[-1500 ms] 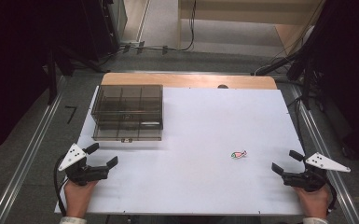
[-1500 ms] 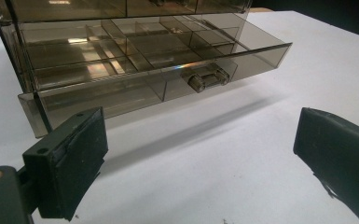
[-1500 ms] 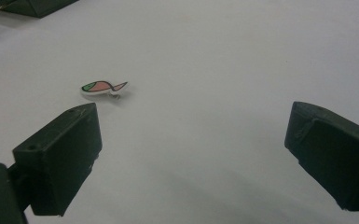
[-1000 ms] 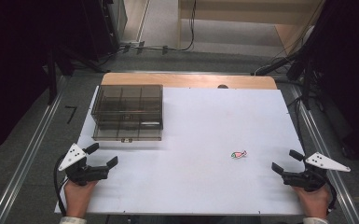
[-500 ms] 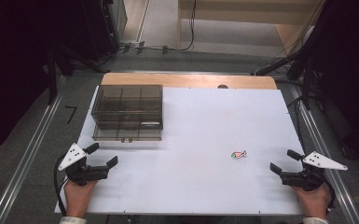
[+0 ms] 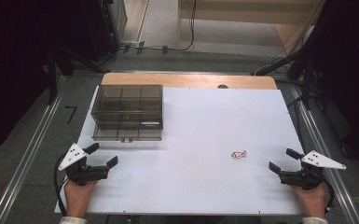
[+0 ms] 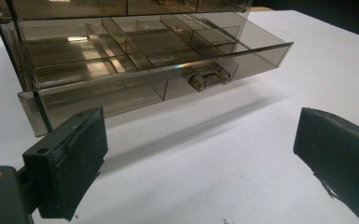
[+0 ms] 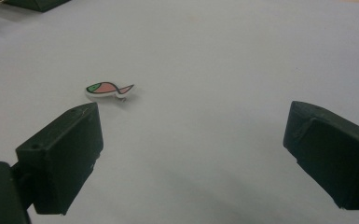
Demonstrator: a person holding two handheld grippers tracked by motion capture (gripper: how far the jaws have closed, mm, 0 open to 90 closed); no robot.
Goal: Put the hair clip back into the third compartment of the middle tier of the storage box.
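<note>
Right gripper (image 6: 283,162) low at the near right edge of the white tabletop (image 6: 205,121), jaws spread wide, holding nothing. Little fish sticker (image 6: 238,154) flat on the tabletop just ahead of it, untouched. Left gripper (image 6: 102,156) same deal, jaws apart, parked in front of the smoky plastic drawer box (image 6: 127,112). No readable writing anywhere.
</note>
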